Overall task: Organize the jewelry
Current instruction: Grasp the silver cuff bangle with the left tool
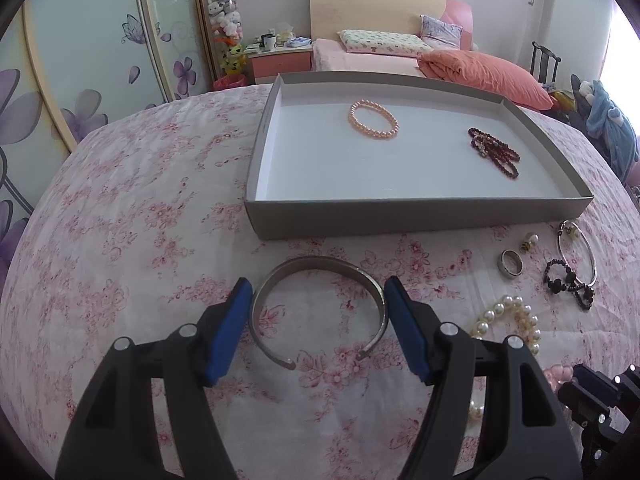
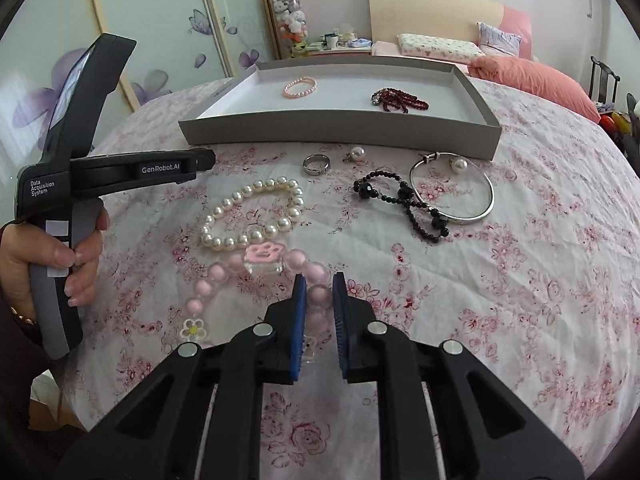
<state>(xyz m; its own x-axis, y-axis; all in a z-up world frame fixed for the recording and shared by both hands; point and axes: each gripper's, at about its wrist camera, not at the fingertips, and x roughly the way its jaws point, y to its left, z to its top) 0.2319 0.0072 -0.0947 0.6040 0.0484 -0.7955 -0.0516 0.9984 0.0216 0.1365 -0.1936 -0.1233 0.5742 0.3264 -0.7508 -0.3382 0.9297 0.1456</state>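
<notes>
A grey tray [image 1: 416, 210] [image 2: 340, 134] on the floral bedspread holds a peach pearl bracelet [image 1: 374, 119] [image 2: 300, 87] and a dark red bead strand [image 1: 495, 152] [image 2: 398, 100]. My left gripper [image 1: 319, 302] is open with its blue pads on either side of a silver open cuff bangle [image 1: 320, 268], which lies flat on the cloth. My right gripper [image 2: 320, 296] has its pads closed around the beads of a pink bead bracelet [image 2: 256, 264] with a paw charm.
Loose on the bedspread lie a white pearl bracelet [image 2: 252, 212] [image 1: 506, 318], a silver ring [image 2: 317, 164] [image 1: 511, 264], pearl earrings [image 2: 357, 153], a black bead strand [image 2: 404, 200] [image 1: 570, 282] and a thin silver bangle [image 2: 456, 188] [image 1: 578, 252]. The left gripper's body [image 2: 80, 184] stands at left.
</notes>
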